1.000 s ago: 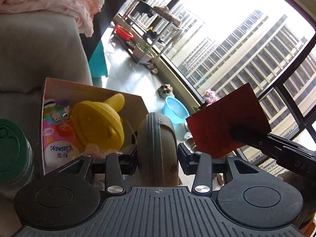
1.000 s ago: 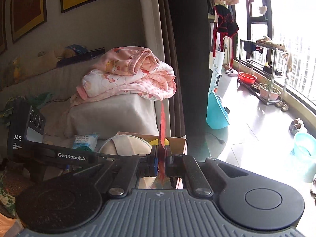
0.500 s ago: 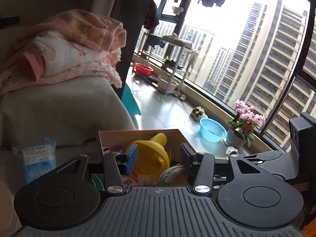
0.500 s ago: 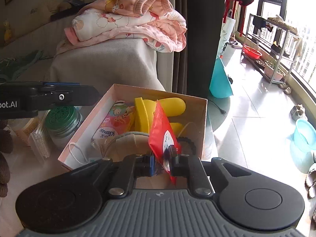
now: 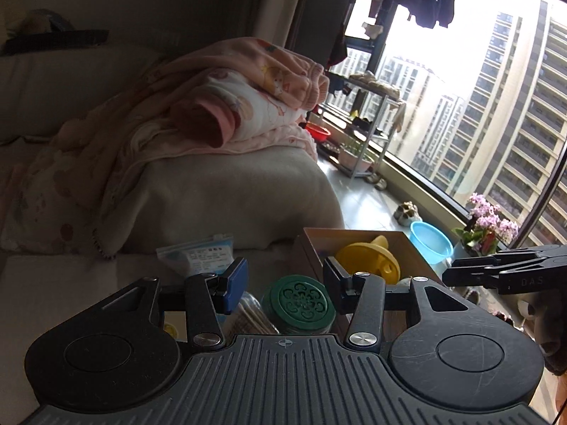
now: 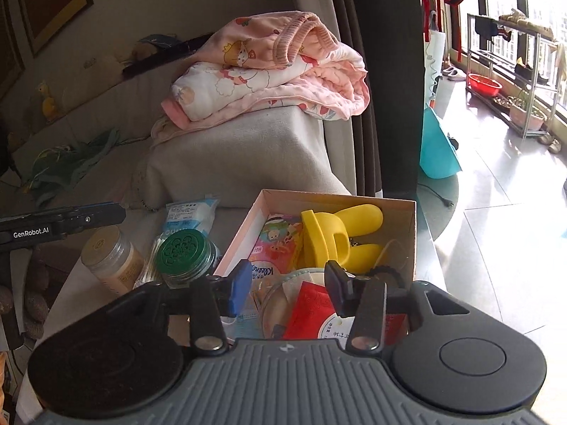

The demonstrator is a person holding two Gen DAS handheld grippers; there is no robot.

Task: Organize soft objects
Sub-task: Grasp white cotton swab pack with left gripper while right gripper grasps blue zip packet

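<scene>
A: Right tool (image 6: 287,285) first: just been spreading, pads clear of everything, gripping nothing. Hangs directly over the flat red foil packet with the round white label (image 6: 312,313).

B: And the packet's place?

A: Lies at the near end of the pale, pink-rimmed cardboard box (image 6: 411,226), aslant on the round beige zipped pouch (image 6: 276,301), close under the black pad.

B: Risk, then?

A: Could catch on a pad if drawn back low, and get dragged out over the near wall. Safer lifted straight up before backing off. Might also slip off that domed pouch. Hard to tell how firmly seated.

B: And the left tool (image 5: 283,279)?

A: Parted too, empty, poised above the green-lidded glass jar (image 5: 301,301). Probably bound for the blue-and-white soft sachet (image 5: 198,253) just behind. Reaching low past that jar could tip it, or knock the cream-lidded jar (image 6: 106,249) standing beside it.
</scene>
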